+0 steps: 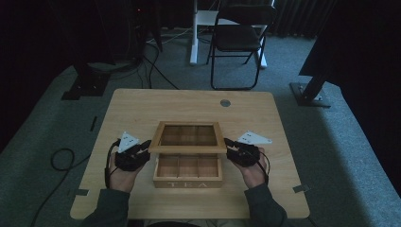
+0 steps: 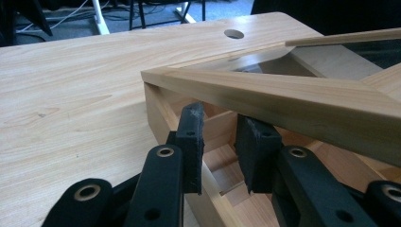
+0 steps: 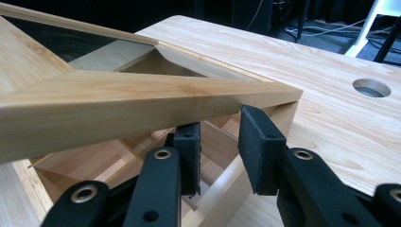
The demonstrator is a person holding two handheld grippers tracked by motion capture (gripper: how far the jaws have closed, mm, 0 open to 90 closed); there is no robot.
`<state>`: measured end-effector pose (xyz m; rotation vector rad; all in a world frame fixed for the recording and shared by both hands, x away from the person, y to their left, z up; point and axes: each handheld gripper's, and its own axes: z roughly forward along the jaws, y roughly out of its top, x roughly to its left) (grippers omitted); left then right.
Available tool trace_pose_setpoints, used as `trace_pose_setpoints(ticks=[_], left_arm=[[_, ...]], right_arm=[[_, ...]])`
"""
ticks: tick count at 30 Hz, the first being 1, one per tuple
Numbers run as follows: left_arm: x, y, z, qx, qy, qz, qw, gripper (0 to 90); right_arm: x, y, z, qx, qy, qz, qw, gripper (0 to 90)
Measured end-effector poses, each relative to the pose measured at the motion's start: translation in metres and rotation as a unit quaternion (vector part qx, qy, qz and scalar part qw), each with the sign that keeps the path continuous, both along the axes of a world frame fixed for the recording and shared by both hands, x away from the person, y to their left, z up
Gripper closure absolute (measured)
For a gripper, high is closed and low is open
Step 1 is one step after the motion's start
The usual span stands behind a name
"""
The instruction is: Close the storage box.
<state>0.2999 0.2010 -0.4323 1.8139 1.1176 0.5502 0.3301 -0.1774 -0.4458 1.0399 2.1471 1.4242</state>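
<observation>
A wooden tea box [image 1: 187, 181] marked TEA stands near the table's front, and its glass-paned lid [image 1: 187, 149] is lifted partway off it. My left gripper [image 1: 147, 144] sits at the lid's front left corner. In the left gripper view its tips [image 2: 222, 127] are tucked under the lid's front rail [image 2: 283, 94], a narrow gap between the jaws and nothing pinched. My right gripper [image 1: 228, 143] mirrors it at the front right corner. There its tips [image 3: 220, 127] sit beneath the rail [image 3: 118, 101], also slightly apart. The box's divided compartments [image 3: 142, 156] show below.
The wooden table [image 1: 142, 109] has a round cable hole [image 1: 225, 102] at the back. A black folding chair [image 1: 239, 38] stands on the carpet beyond the table, with stand feet and cables at the left.
</observation>
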Motion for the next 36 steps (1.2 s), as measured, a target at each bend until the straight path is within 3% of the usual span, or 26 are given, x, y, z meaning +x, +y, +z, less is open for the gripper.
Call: trace_pose_setpoints(ticks=[36], left_arm=[[-0.01,0.0,-0.011,-0.009,0.008,0.001,0.9999,71.0]], right_arm=[[-0.009,-0.005,-0.01,0.008,0.01,-0.004,0.9999,66.1]])
